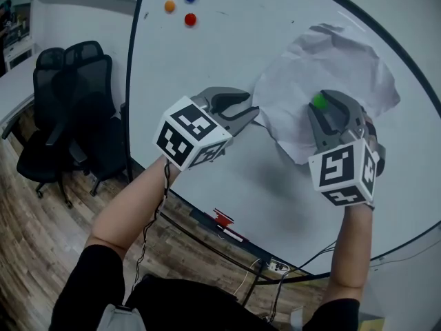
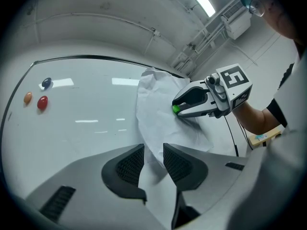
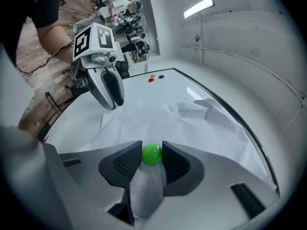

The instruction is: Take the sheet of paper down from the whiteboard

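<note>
Paper sheet (image 1: 324,61), crumpled, hangs on the whiteboard (image 1: 227,54) under a green magnet (image 3: 152,154).
Right gripper (image 3: 152,148) has its jaws closed against that magnet on both sides, in the sheet's middle. Left gripper (image 2: 153,152) stands with jaws wide apart, the sheet's left edge lying loose in the gap, neither pad pressing it. A red magnet (image 1: 190,19) sits well apart, higher on the board.
</note>
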Tool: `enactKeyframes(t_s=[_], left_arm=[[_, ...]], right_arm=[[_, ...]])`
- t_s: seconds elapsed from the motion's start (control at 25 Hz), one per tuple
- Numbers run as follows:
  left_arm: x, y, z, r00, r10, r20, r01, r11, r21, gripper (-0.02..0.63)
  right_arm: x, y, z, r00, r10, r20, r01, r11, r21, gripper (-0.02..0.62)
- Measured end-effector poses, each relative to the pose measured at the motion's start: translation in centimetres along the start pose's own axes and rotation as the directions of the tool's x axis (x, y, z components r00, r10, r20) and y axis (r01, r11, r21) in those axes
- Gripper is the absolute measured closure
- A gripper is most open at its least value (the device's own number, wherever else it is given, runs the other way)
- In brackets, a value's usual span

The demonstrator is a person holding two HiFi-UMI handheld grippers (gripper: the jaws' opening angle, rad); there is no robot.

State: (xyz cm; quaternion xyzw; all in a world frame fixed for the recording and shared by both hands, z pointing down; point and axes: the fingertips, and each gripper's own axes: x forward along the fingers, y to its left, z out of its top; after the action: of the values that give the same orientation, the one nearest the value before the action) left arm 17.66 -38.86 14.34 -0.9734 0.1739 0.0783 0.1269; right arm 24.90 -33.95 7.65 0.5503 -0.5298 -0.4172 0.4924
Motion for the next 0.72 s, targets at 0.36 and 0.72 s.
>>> enactKeyframes(t_s=[0.36, 0.72], left_arm=[[1.3, -0.1, -0.6, 1.0, 0.001, -0.025, -0.002, 0.999, -0.041, 0.48], [2.2, 0.3, -0.3, 0.999, 0.032, -0.03, -0.034, 0.998, -0.043, 0.594]], right_arm=[[-0.2, 0.2, -0.1, 1.0, -0.002, -0.026, 0.001, 0.999, -0.04, 0.463], [0.1, -0.1, 0.3, 1.0, 0.004, -0.025, -0.005, 0.999, -0.053, 0.465]])
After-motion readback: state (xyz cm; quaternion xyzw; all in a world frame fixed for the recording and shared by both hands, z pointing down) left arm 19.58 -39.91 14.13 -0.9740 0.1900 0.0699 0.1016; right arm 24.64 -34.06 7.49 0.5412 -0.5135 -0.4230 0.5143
